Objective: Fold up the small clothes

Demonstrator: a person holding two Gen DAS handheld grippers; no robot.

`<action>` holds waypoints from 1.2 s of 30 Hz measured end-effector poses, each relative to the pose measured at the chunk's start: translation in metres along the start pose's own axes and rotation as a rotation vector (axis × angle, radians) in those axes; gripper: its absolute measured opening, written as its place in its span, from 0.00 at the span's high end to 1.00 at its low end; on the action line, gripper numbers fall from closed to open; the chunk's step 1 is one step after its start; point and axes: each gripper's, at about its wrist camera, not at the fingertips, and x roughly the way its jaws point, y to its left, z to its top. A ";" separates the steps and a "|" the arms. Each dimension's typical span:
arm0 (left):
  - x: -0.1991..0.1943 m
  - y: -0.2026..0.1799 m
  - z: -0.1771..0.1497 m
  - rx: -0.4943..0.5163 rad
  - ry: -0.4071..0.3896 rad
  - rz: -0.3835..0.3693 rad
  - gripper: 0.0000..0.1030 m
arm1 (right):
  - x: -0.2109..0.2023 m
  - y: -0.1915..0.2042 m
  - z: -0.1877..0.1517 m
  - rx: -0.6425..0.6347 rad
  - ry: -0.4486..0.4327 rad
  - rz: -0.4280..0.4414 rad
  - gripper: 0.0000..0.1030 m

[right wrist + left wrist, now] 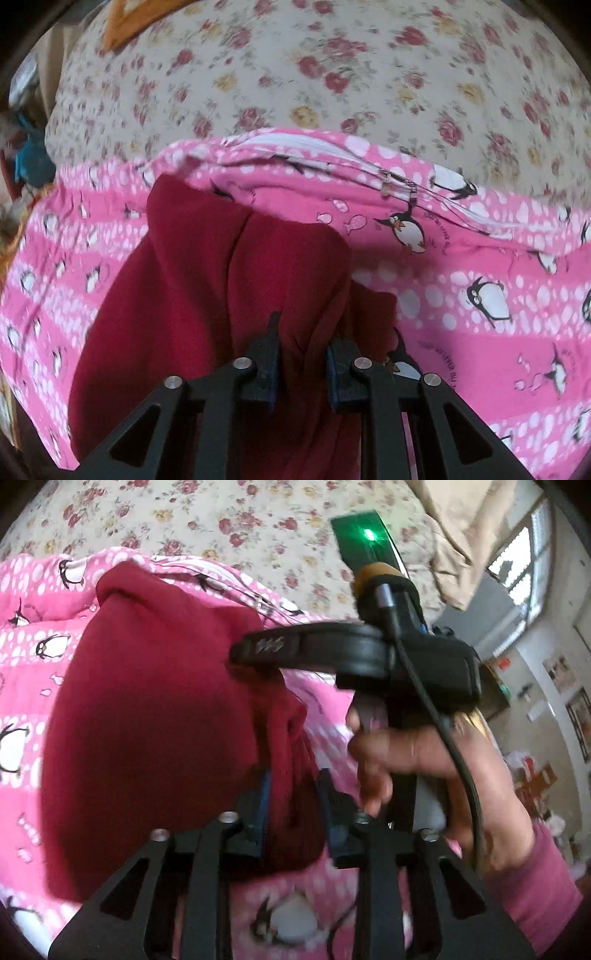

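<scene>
A dark red garment hangs lifted above a pink penguin-print quilt. My left gripper is shut on a bunched edge of the red garment. My right gripper shows in the left wrist view to the upper right, with the person's hand on its handle; its fingers pinch the same garment higher up. In the right wrist view my right gripper is shut on a fold of the red garment, which drapes down and away over the quilt.
A cream bedsheet with a rose print lies beyond the quilt. The quilt's white zipper edge runs across the far side. A beige cloth, a window and room clutter lie to the right.
</scene>
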 end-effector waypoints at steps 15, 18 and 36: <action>-0.069 0.068 -0.027 -0.071 -0.114 0.292 0.46 | -0.047 0.015 -0.061 0.092 0.047 0.173 0.46; -0.065 0.065 -0.031 -0.075 -0.078 0.279 0.46 | -0.043 0.021 -0.068 0.025 0.022 0.107 0.76; -0.026 0.054 -0.026 -0.036 -0.042 0.323 0.43 | -0.092 0.006 -0.045 0.071 -0.161 0.039 0.51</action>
